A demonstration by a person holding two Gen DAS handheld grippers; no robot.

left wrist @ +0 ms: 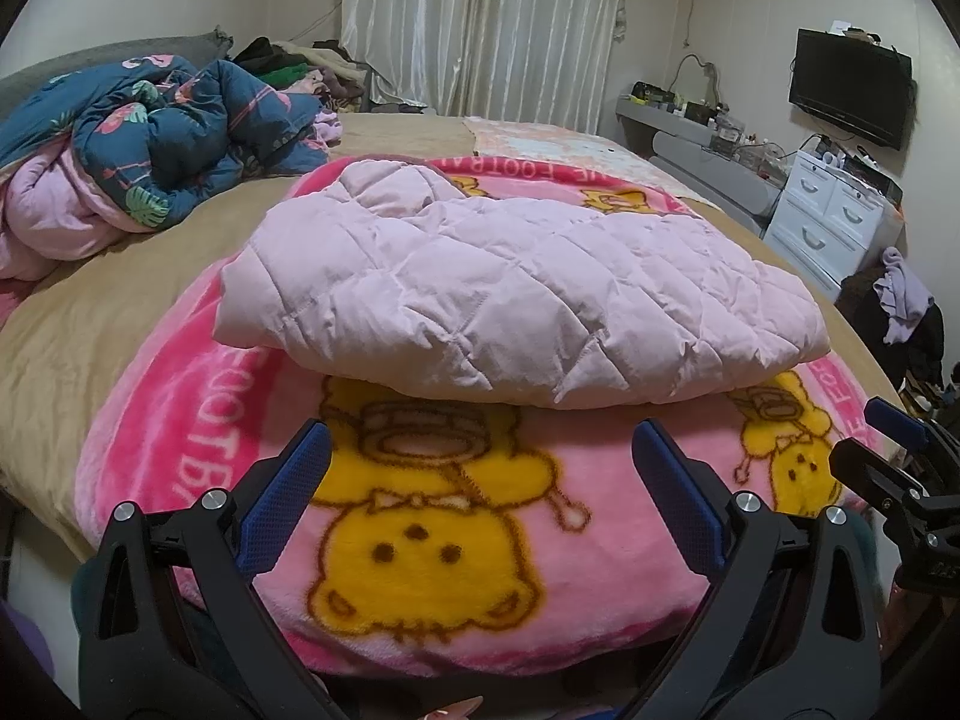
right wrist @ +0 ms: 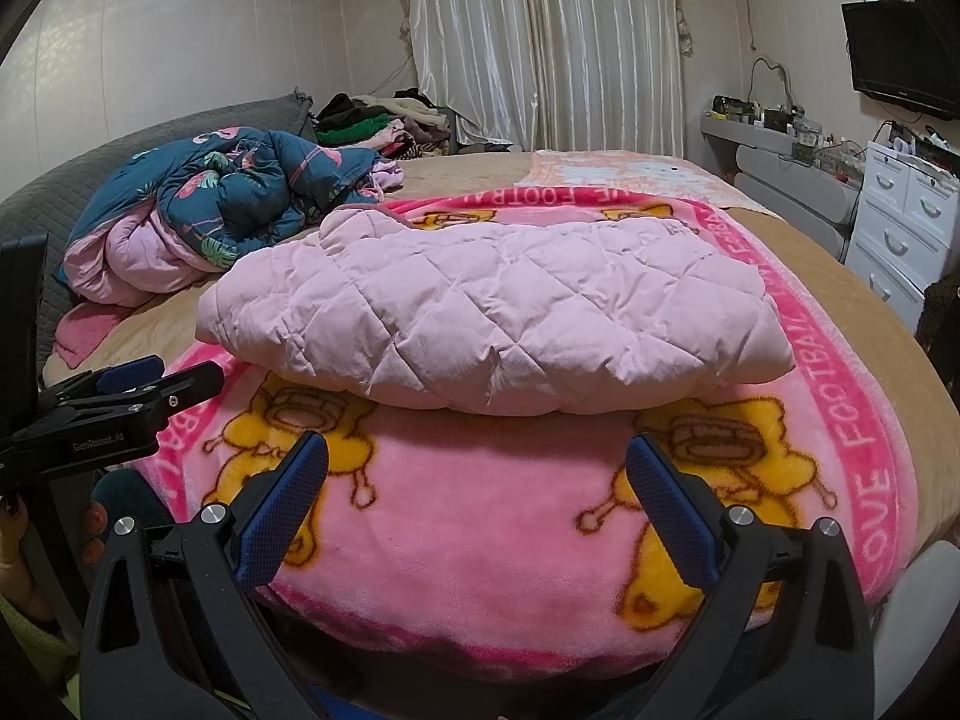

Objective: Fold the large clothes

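A pale pink quilted jacket lies folded into a thick bundle on a pink cartoon-bear blanket on the bed; it also shows in the right wrist view, on the same blanket. My left gripper is open and empty, hovering over the blanket just short of the jacket's near edge. My right gripper is open and empty, likewise short of the near edge. Each gripper shows at the side of the other's view: the right one, the left one.
A crumpled blue flamingo-print duvet lies at the bed's far left. A pile of clothes sits by the curtains. A white drawer unit, shelf and wall TV stand at the right. The tan bed sheet surrounds the blanket.
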